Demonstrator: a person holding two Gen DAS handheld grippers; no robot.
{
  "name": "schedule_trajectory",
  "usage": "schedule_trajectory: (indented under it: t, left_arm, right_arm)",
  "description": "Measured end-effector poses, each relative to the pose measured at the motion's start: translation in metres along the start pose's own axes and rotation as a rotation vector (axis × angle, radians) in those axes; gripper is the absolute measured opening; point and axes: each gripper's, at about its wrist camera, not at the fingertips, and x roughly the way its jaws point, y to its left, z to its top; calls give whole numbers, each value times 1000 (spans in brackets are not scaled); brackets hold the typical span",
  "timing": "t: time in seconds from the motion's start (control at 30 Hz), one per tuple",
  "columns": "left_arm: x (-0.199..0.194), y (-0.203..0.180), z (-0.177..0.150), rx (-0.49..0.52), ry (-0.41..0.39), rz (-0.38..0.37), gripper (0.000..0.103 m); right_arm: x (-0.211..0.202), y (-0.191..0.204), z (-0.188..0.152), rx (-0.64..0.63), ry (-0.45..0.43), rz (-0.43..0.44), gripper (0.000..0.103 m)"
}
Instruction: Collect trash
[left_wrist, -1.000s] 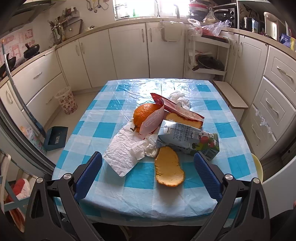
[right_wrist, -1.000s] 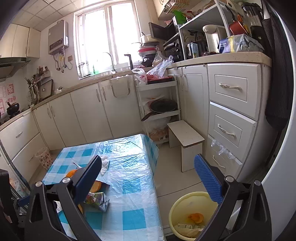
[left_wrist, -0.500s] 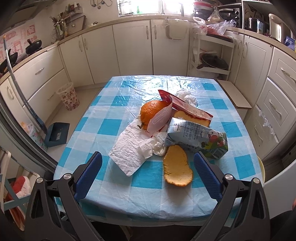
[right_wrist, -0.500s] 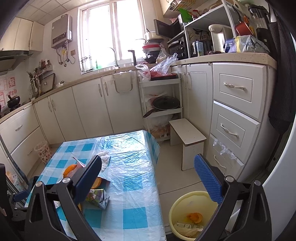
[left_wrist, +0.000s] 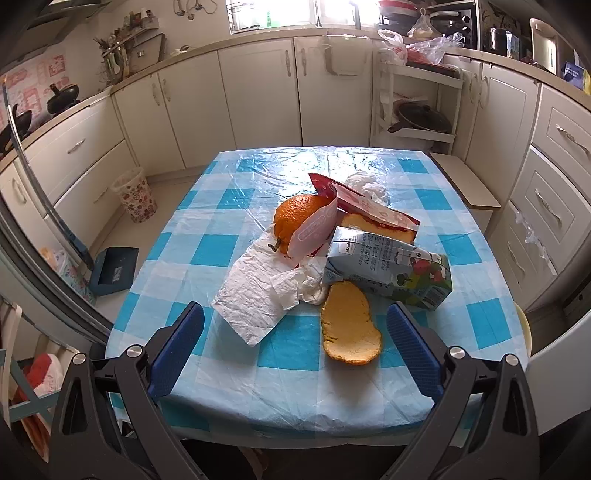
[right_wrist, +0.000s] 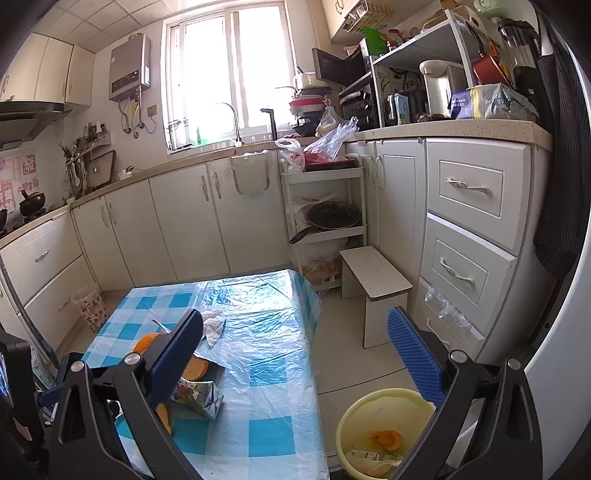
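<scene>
The crushed blue-and-green milk carton (left_wrist: 388, 271) reads "A2". It lies on the blue checked tablecloth (left_wrist: 221, 254), just ahead of my spread, empty left gripper (left_wrist: 295, 341). My right gripper (right_wrist: 295, 363), also spread, hangs above the yellow plastic bin (right_wrist: 384, 413).

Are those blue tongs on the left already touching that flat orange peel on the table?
Apart. In the left wrist view the left tongs stand wide open, the orange peel lying on the tablecloth between the pads, cloth showing on both sides.

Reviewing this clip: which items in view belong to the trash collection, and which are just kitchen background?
Part of the job:
orange peel
milk carton
paper napkin
red snack wrapper
orange
crumpled tissue
yellow bin, already holding some scraps

Just lying about:
white stool
frying pan
floral basket
dustpan
</scene>
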Motion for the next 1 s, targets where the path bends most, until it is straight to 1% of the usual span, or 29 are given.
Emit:
schedule_trajectory:
  t: [0.23, 0.47, 0.77, 1.0]
  left_arm:
    - [1, 3, -2, -4, 7, -6, 95]
    - [-3, -1, -5, -9, -8, 4, 95]
    - [-11, -21, -14, 27, -31, 10, 95]
    - [-10, -28, -18, 50, -33, 8, 95]
  right_arm:
    - [6, 2, 0, 3, 14, 10, 96]
    - [4, 13, -1, -29, 8, 47, 96]
    - [-1, 1, 0, 3, -1, 62, 96]
    - [-5, -4, 0, 11, -5, 63, 96]
